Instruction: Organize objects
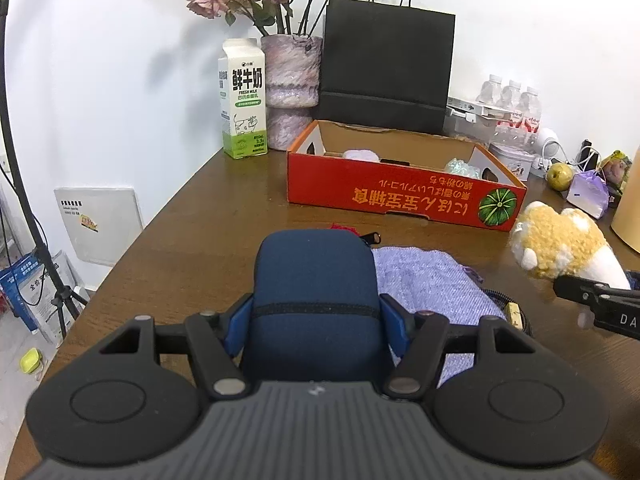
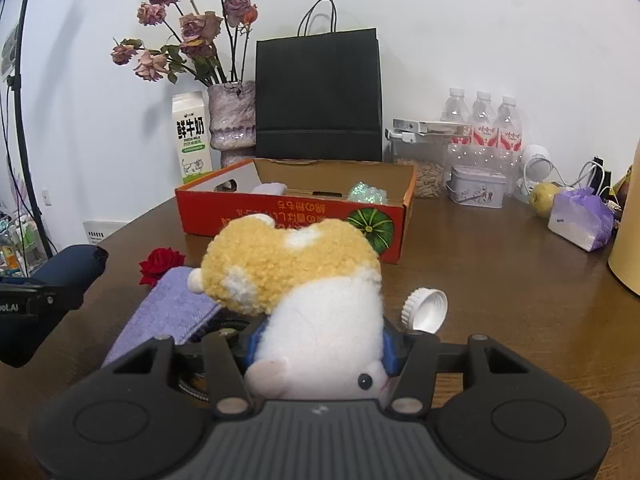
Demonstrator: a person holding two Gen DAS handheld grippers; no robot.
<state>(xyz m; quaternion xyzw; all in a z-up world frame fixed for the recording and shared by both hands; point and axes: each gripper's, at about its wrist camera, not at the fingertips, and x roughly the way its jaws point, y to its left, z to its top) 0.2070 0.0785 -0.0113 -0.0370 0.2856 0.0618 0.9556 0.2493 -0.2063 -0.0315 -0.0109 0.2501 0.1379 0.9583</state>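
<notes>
While both grippers were loaded, the work stood at the carrying step: the left gripper [image 1: 316, 320] had its jaws closed on a navy zippered pouch [image 1: 316, 280], held above the brown wooden surface [image 1: 224, 216], and the right gripper [image 2: 320, 348] had its jaws clamped on a plush hamster [image 2: 304, 292], tan on the back and white on the belly, turned belly-up. Ahead of both stood the red cardboard tray [image 1: 400, 196] printed with a pumpkin, open-topped and already containing a pale lilac item [image 1: 360, 155] and a glittery green one [image 1: 462, 167]; it was judged the likely destination. The next move would call for carrying each load forward over the tray's near wall and lowering it into free floor space before opening the jaws, one hand at a time to avoid crowding. Remaining on the surface were a lavender knitted cloth [image 2: 172, 308], a red fabric rose [image 2: 160, 264] and a white bottle cap [image 2: 426, 310]. Much of the tray floor was hidden behind its front wall, so the free room could not be gauged; a dark cord beneath the cloth was mostly covered, and the pouch's underside was unseen.
</notes>
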